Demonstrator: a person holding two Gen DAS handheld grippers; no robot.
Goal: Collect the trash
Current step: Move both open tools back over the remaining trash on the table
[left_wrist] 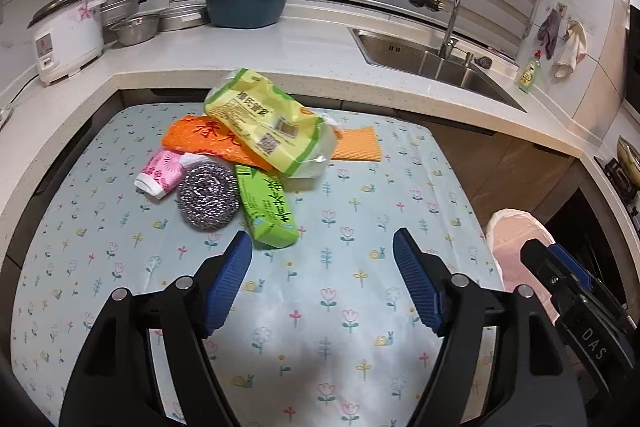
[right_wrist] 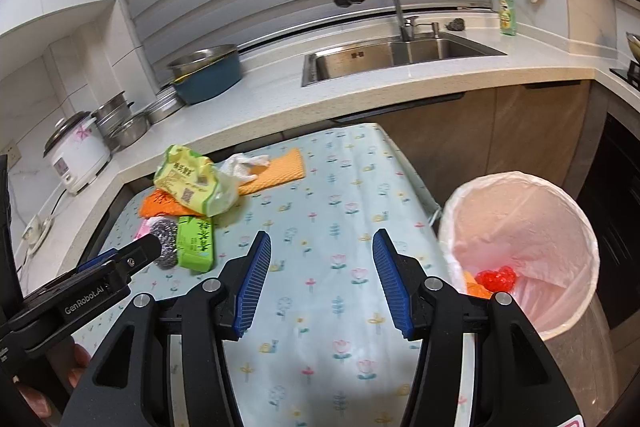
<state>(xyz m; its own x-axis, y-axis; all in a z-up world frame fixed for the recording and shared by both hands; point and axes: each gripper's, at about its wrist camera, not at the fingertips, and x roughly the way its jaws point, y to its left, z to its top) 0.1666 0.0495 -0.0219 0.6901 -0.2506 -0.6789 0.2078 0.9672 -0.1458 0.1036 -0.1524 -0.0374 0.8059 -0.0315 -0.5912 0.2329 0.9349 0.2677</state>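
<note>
Nearest the left wrist camera, the left gripper (left_wrist: 322,251) hangs over the flower-printed tablecloth (left_wrist: 304,327) with its blue-padded jaws spread wide and nothing between them. The right gripper (right_wrist: 320,251) is likewise held above the cloth, jaws apart and empty, just beside the waste bin (right_wrist: 576,315) that stands off the table's right edge. The bin's pink liner bag (right_wrist: 520,223) holds a red crinkled piece of trash (right_wrist: 496,277) and something orange at its bottom. Just ahead of the left gripper lies a green rectangular packet (left_wrist: 266,207), touching a steel wool scourer (left_wrist: 208,197) on its left. Beside the scourer is a pink floral wrapper (left_wrist: 162,173). Behind these an orange plastic bag (left_wrist: 208,141) lies flat, and a yellow-green plastic package (left_wrist: 272,123) rests on top of it, partly tilted. A crumpled white plastic scrap (right_wrist: 244,165) pokes out beside that package, next to an orange dishcloth (left_wrist: 358,145). Beyond the table runs a pale countertop (left_wrist: 280,47) carrying a white rice cooker (left_wrist: 68,31), stacked steel bowls (left_wrist: 128,15), a blue basin (left_wrist: 246,7) and a steel sink (left_wrist: 432,61) with a curved faucet (left_wrist: 450,11).
</note>
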